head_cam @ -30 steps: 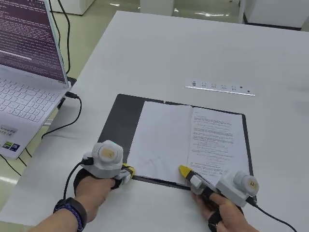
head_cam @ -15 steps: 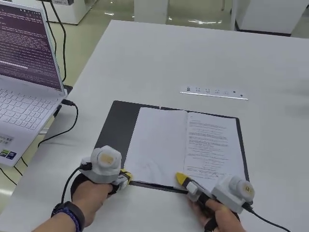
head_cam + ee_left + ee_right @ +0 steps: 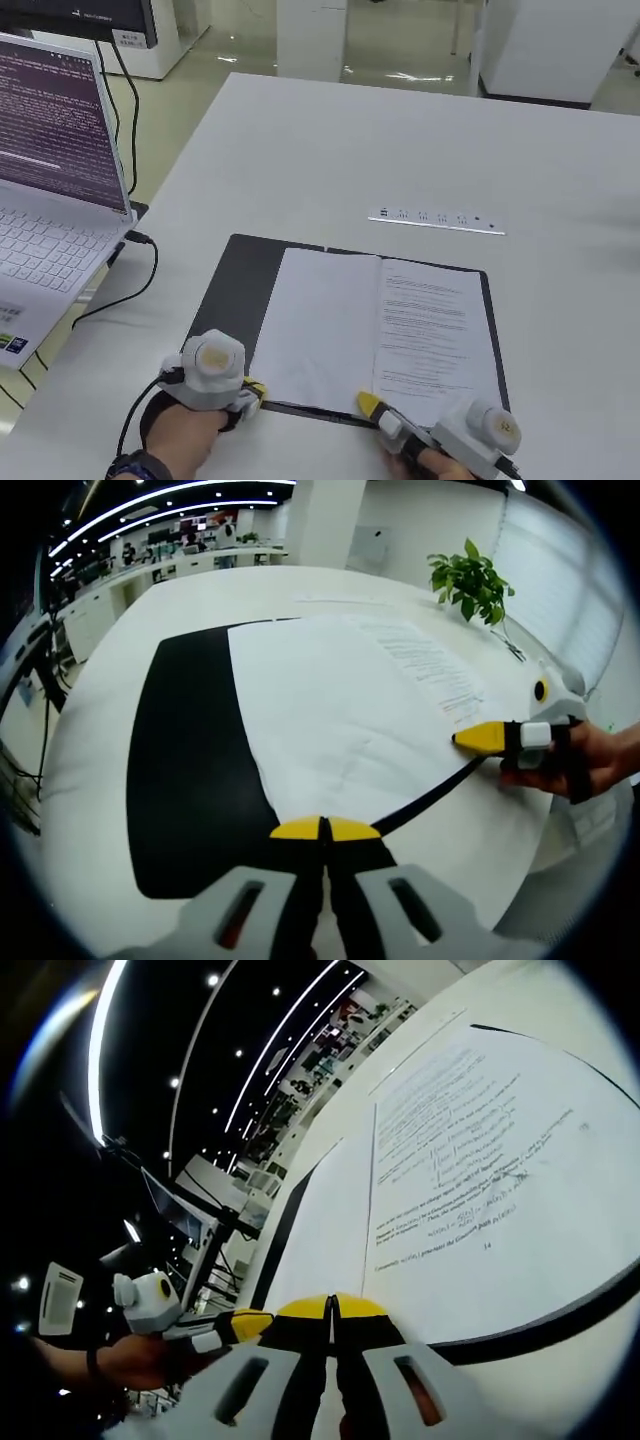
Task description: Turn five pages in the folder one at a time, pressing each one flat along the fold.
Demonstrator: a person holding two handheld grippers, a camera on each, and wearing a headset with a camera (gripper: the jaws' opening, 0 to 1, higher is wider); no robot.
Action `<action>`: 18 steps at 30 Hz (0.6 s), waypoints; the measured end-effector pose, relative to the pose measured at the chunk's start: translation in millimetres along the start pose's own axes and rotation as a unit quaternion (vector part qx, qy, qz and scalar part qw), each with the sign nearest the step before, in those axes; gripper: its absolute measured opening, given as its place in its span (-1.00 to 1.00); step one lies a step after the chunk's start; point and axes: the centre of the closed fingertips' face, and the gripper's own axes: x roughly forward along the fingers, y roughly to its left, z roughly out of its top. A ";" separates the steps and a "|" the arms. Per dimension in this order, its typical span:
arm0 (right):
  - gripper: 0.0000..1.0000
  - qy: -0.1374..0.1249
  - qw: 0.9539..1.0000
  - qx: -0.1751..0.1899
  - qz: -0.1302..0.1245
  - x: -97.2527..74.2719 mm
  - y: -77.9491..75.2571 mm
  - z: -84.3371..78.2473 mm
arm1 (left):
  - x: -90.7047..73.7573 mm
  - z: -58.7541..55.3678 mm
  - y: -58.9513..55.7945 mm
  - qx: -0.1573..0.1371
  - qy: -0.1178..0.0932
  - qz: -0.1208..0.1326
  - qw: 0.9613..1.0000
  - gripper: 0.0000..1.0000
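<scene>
The folder (image 3: 225, 290) lies open and flat on the white tabletop (image 3: 330, 150), in front of the person. On its left side there is a blank page (image 3: 315, 320), and on its right side a printed page (image 3: 430, 325). No sheet is lifted or curled at this moment.

The left tool (image 3: 252, 392) has its yellow tips pressed together with nothing between them, and it sits at the near edge of the black cover. The right tool (image 3: 368, 403) is also closed and empty, and its tip is at the near end of the fold (image 3: 377, 320).

I judge that at least one page is already turned, because a blank back faces up. How many of the five are done, I cannot tell. The turned sheet looks flat, so probably the next page is waiting to be taken.
</scene>
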 end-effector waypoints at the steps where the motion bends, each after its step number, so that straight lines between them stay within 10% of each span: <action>1: -1.00 0.000 1.000 0.002 -0.002 -0.1 -0.2 0.1 | 0.0 0.1 0.3 -0.002 0.000 0.002 1.000 -1.00; 18: -0.71 -0.026 0.999 0.021 -0.025 -28.4 -3.0 11.2 | -8.2 2.5 -21.2 -0.038 0.004 -0.004 0.999 -0.67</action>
